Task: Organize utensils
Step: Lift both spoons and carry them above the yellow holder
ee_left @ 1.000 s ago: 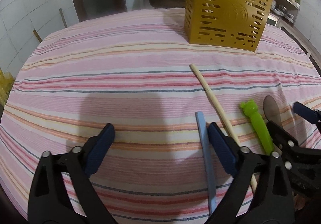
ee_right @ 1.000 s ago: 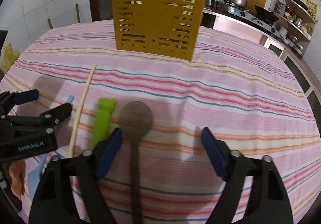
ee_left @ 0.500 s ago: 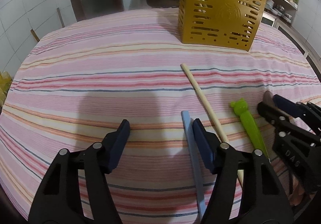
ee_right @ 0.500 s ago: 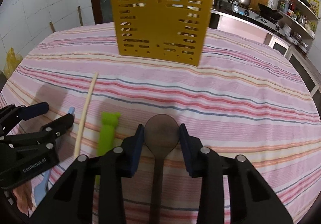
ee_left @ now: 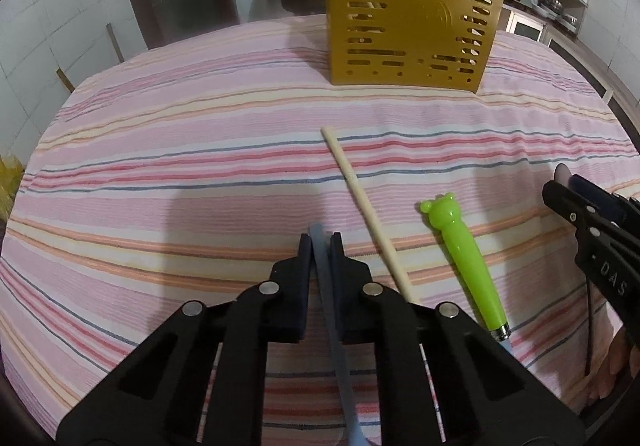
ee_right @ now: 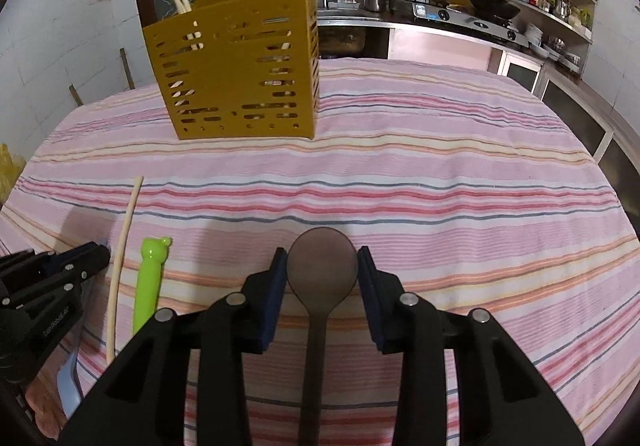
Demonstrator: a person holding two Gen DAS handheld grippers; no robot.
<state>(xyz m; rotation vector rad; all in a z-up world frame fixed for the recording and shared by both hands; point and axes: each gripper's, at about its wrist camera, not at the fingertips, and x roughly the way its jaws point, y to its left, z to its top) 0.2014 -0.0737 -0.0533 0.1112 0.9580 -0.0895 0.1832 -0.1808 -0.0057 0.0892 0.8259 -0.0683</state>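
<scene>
Left gripper (ee_left: 320, 242): clamped on flat pale-blue plastic utensil handle (ee_left: 325, 266), near bench edge.
Right gripper (ee_right: 322, 266): clamped on dark wooden spoon (ee_right: 322, 266).
Advice: lift both level toward the far slotted mustard-yellow plastic caddy (ee_right: 240, 74).

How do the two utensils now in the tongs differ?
The brown spoon is dark with a broad round bowl; the blue utensil is pale, flat and narrow where it shows. The right tongs clasp the spoon by its bowl; the left tongs pinch the blue utensil by its thin handle. Both point toward the yellow caddy.
</scene>
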